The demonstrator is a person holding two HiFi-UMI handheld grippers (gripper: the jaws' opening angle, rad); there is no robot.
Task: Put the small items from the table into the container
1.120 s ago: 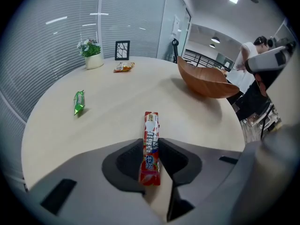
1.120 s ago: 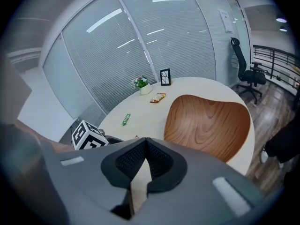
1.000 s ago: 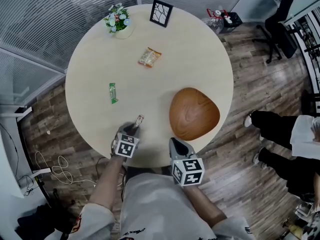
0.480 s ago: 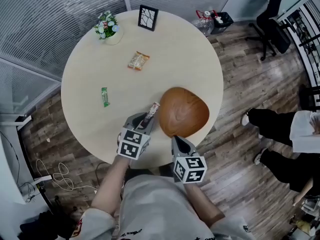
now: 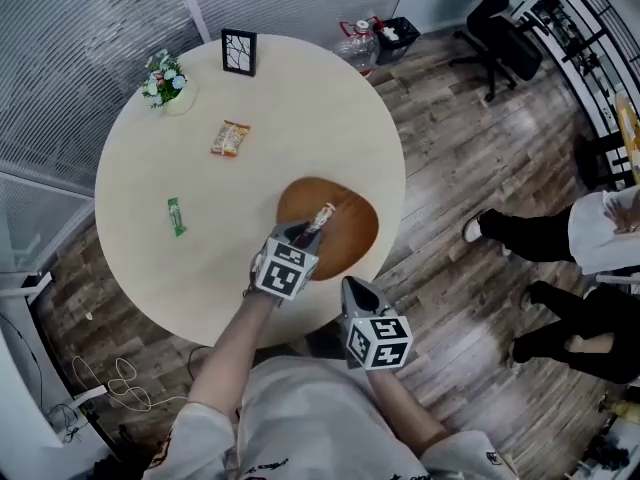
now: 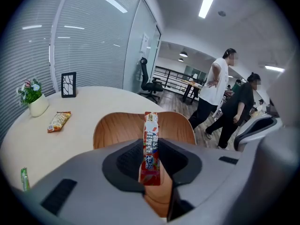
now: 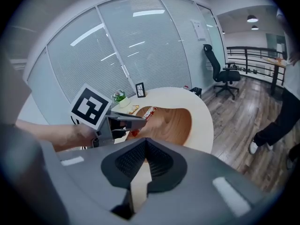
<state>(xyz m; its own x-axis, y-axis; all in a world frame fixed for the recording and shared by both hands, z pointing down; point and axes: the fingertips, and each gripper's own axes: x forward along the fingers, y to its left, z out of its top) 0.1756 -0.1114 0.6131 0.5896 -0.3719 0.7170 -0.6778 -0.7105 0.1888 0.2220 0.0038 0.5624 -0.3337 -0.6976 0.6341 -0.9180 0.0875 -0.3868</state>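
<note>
A long red-and-white candy stick [image 6: 150, 146] stands upright between the pads of my left gripper [image 6: 150, 146], which is shut on it. In the head view the left gripper [image 5: 303, 234] holds the stick [image 5: 321, 217] in the air over the near left part of the brown wooden bowl [image 5: 345, 230]. The bowl [image 6: 117, 130] looks empty. My right gripper [image 5: 353, 287] hangs off the table's near edge beside the bowl, its jaws shut with nothing between them [image 7: 146, 143]. A green bar [image 5: 176, 216] and an orange snack packet [image 5: 229, 138] lie on the round table [image 5: 150, 268].
A small flower pot [image 5: 165, 80] and a black picture frame [image 5: 238, 51] stand at the table's far edge. People stand on the wooden floor to the right [image 5: 560, 238]. An office chair [image 5: 500, 23] and a bag of bottles [image 5: 372, 36] sit beyond the table.
My left gripper has carried the candy stick up from the table's near edge and rightward over the bowl. The right gripper stayed beside the near edge, and the head view shifted.
</note>
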